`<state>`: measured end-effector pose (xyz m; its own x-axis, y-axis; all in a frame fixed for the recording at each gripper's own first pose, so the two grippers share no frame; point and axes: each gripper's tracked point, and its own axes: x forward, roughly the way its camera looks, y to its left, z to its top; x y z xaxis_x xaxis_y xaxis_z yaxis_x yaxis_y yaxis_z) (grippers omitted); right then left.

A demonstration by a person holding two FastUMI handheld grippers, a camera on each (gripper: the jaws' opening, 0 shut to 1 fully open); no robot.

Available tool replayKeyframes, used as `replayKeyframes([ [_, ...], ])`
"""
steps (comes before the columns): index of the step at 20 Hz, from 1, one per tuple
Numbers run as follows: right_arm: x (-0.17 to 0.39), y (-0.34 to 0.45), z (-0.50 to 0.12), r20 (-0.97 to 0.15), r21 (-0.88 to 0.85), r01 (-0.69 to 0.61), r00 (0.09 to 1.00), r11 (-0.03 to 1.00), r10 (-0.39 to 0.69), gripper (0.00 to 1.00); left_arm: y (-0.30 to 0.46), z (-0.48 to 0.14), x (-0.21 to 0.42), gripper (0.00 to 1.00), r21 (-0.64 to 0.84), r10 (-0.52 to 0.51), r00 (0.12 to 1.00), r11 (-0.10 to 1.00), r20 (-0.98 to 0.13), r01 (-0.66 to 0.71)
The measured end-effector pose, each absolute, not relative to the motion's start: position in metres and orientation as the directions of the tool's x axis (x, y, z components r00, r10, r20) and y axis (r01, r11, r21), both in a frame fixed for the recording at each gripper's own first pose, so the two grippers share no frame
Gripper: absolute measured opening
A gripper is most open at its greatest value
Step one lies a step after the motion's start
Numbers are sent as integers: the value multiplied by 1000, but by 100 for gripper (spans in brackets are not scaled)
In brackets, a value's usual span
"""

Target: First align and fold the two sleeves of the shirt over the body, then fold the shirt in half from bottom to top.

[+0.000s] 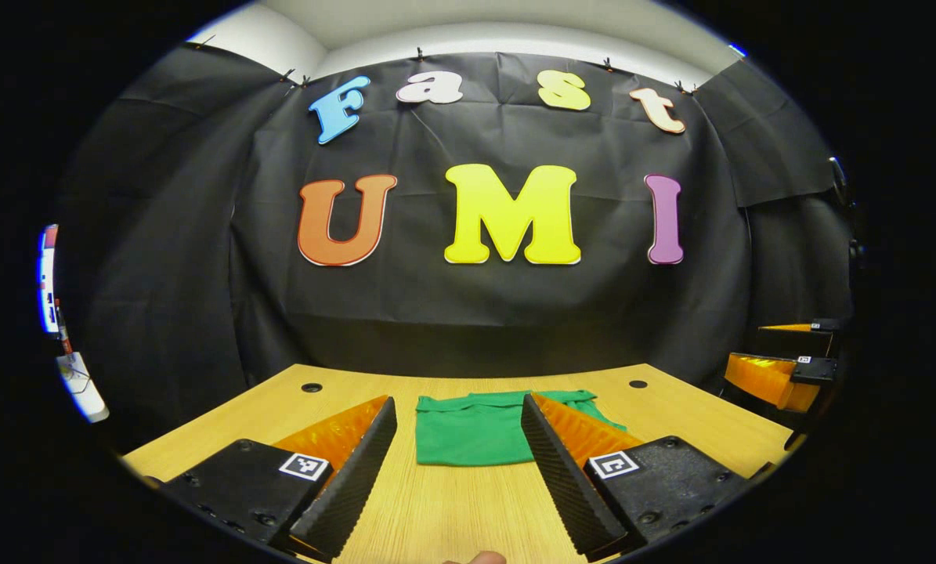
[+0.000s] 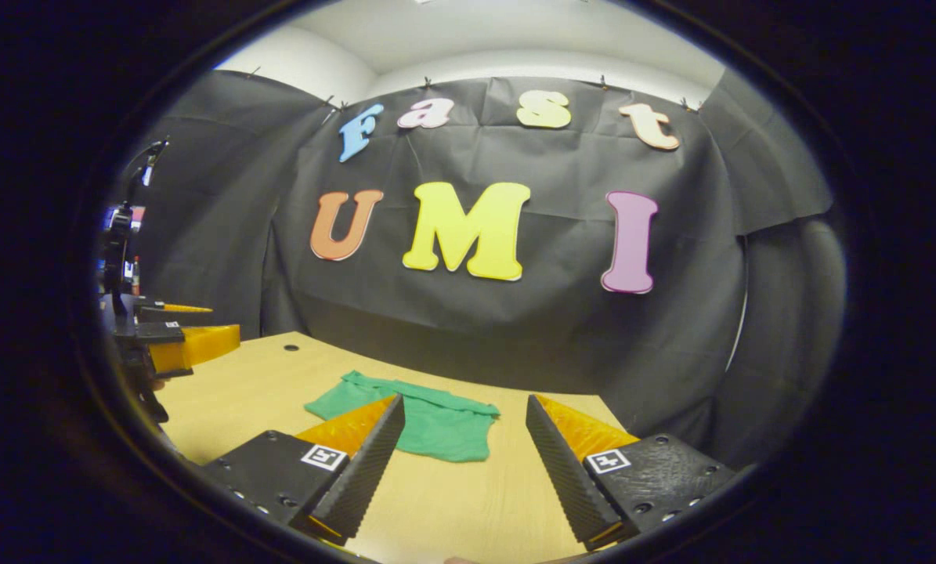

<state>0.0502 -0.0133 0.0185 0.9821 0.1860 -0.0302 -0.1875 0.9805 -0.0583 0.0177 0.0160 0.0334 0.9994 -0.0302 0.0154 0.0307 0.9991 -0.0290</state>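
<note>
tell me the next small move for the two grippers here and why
Probably ease both back and stop. The green shirt already lies as a compact folded rectangle on the wooden table, no sleeve sticking out. The left gripper and right gripper are both open, above the table, short of the cloth and holding nothing. At most, tidy the uneven far corner.

Light fell evenly from overhead, bright on the wooden table [image 1: 452, 509] between the jaws and soft on the green shirt [image 1: 468, 429] beyond them. Both views were sharp at centre; fisheye bending curved the table's edges, and the rims went dim.
</note>
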Motion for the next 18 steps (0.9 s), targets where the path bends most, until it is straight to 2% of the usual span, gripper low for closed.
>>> replayKeyframes([
  [5,-12,-24,-16,-46,-2,-146,988,989,146,96,17,-9,-37,100,-46,-25,999,999,-34,23],
  [10,-57,-32,-52,-80,18,-71,994,997,72,95,36,-32,-57,100,-69,17,999,997,-46,-20],
  [17,-52,-56,-60,-80,11,-5,997,1000,6,98,40,-38,-54,100,-67,33,999,997,-41,-35],
  [18,-50,-58,-61,-81,11,4,997,1000,-3,95,40,-35,-54,100,-59,31,999,998,-32,-33],
])
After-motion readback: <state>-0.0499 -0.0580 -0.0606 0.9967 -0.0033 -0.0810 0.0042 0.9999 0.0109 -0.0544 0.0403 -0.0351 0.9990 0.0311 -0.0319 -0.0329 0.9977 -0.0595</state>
